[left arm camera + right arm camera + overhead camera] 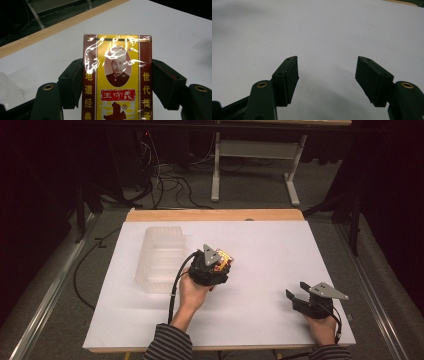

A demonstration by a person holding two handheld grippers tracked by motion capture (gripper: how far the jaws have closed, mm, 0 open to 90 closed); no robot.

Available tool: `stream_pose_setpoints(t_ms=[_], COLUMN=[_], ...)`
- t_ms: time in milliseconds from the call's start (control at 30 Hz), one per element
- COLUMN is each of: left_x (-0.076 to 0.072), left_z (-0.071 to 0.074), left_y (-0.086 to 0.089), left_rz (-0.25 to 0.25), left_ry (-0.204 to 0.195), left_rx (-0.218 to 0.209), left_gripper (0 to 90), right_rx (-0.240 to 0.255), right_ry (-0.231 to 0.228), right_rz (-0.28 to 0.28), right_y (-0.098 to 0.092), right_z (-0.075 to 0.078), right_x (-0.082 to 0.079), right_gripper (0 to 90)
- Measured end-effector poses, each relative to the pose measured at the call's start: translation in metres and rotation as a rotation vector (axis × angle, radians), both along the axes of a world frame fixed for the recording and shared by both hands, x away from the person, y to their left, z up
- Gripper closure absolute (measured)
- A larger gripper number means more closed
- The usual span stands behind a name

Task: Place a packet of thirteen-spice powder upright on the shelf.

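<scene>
Left tongs (117,82) clamp yellow-red packet (117,75) between jaws, above table (175,30).

The yellow and red cardboard packet (117,80) stands upright between the jaws of the left gripper (220,262), one pad against each of its side edges, its top reaching past the pad tips. Left of those jaws, just beside them, the clear ribbed plastic container (160,257) lies on the white rectangular table sheet (260,245). Beyond the jaws, the sheet runs to the light wooden table edge (215,215). The right gripper (298,295) sits well apart toward the right near corner, bare sheet between and ahead of its spread jaws.
</scene>
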State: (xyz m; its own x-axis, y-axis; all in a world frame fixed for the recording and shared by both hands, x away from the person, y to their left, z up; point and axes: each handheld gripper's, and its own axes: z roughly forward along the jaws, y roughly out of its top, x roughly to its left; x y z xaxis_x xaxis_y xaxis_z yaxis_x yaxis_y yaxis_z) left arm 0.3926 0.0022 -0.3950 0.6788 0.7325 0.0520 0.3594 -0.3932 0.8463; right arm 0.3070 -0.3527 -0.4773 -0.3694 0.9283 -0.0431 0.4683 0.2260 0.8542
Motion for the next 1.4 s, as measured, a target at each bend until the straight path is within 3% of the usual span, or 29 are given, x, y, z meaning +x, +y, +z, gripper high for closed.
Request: stream_pose_setpoints(t_ms=[833, 1400], left_x=[-0.001, 0.002], left_z=[0.012, 0.017], left_y=[0.042, 0.070], left_rz=[0.093, 0.171], left_ry=[-0.026, -0.054], left_rx=[-0.063, -0.061], left_gripper=[32.9, 32.8], right_rx=[-0.006, -0.007], right_ry=[0.002, 0.001], right_rz=[-0.001, 0.001], right_y=[0.001, 0.001], right_z=[0.000, 0.000], right_x=[0.000, 0.001], right_gripper=[35.8, 35.8])
